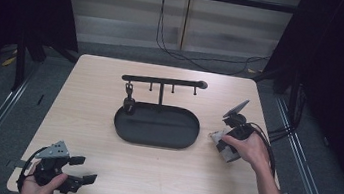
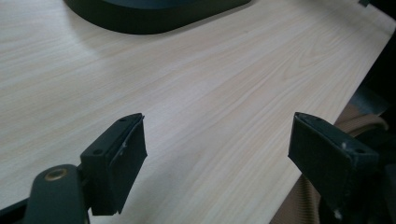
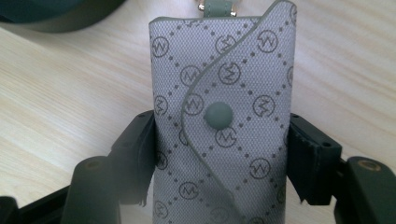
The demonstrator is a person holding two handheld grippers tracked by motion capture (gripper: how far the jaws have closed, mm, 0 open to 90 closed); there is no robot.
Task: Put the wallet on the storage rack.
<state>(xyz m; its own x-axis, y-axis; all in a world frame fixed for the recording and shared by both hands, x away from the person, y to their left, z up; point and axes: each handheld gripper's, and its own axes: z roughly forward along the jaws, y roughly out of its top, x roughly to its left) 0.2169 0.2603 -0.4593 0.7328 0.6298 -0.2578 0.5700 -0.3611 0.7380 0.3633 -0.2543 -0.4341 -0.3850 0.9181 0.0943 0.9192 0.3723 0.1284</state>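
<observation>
Right gripper view shows the right gripper (image 3: 219, 154) closed on a small grey key case (image 3: 224, 116), one black jaw against each long side of it, so the case is held between them just above the wooden table (image 3: 70, 116). The case looks like printed fabric or soft leather with a curved flap and a round snap button (image 3: 219, 115) in the middle; I judge it light, a little soft, and not fragile, though the flat sides may give under pressure. Holding it across the narrow width, below the button, seems a good place, because the flap stays shut and the strap (image 3: 217, 5) at the top stays free. In the high view the case (image 1: 218, 139) is just beside the right end of the dark oval tray (image 1: 156, 124), and the person's right hand (image 1: 249, 148) covers most of it. That view also shows what the close one does not: a stand with a bar and pegs (image 1: 164, 81) rising from the far side of the tray, with something small hanging at its left. Left gripper view shows the left gripper (image 2: 215, 154) with jaws wide apart and nothing between them, over bare table well apart from the tray, toward the near left corner.
</observation>
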